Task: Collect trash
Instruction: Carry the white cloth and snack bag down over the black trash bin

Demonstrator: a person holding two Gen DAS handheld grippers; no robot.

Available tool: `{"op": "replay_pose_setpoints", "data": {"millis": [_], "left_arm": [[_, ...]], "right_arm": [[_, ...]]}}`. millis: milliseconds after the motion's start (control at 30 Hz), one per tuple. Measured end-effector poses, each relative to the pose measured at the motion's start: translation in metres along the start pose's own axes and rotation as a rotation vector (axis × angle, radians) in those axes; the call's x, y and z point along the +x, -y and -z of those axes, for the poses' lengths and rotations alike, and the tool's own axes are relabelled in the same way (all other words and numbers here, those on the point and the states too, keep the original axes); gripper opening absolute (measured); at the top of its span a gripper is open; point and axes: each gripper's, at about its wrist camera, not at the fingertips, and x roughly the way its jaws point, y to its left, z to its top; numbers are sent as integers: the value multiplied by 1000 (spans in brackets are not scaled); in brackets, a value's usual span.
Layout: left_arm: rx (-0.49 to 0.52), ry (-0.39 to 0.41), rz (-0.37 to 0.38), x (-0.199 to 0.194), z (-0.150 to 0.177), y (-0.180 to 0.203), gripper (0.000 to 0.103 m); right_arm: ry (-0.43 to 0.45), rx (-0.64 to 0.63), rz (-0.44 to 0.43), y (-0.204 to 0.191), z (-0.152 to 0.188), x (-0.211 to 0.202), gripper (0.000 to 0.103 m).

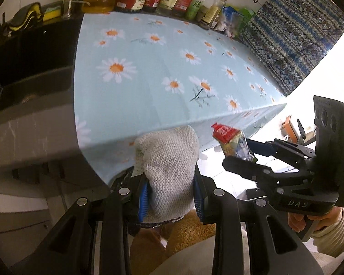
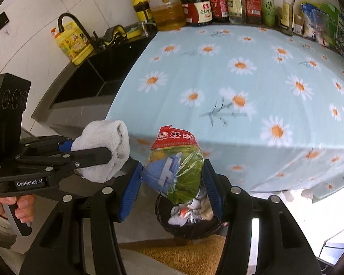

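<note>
Right gripper (image 2: 172, 183) clamped on a crinkly snack wrapper (image 2: 175, 162), held off the near edge of the worktop (image 2: 240, 73). Directly below it: a black-lined bin (image 2: 190, 220), already holding crumpled waste. Left gripper (image 1: 169, 183) clamped on a white knitted cloth (image 1: 167, 162), just left of the wrapper, also off the near edge.

Risks, as judged:
- Wrapper is light and slick; on release it may cling to a pad or drift, landing beside the bin on the floor.
- Bin looks fairly full; wrapper may perch on top and slide off.
- The two grippers sit close together; a sideways move could knock them, or drag the cloth over the bin.
- Bottles (image 2: 217, 2) along the far edge are well apart; no hazard.
</note>
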Motion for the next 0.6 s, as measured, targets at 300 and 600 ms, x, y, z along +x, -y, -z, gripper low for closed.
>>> {"op": "replay_pose_setpoints", "data": {"millis": [300, 600], "left_arm": [[-100, -73, -13, 29, 27, -15, 30], [-166, -181, -29, 71, 45, -23, 30]], "right_arm": [[-110, -5, -24, 5, 29, 26, 54], [-205, 41, -40, 26, 46, 63, 54]]}}
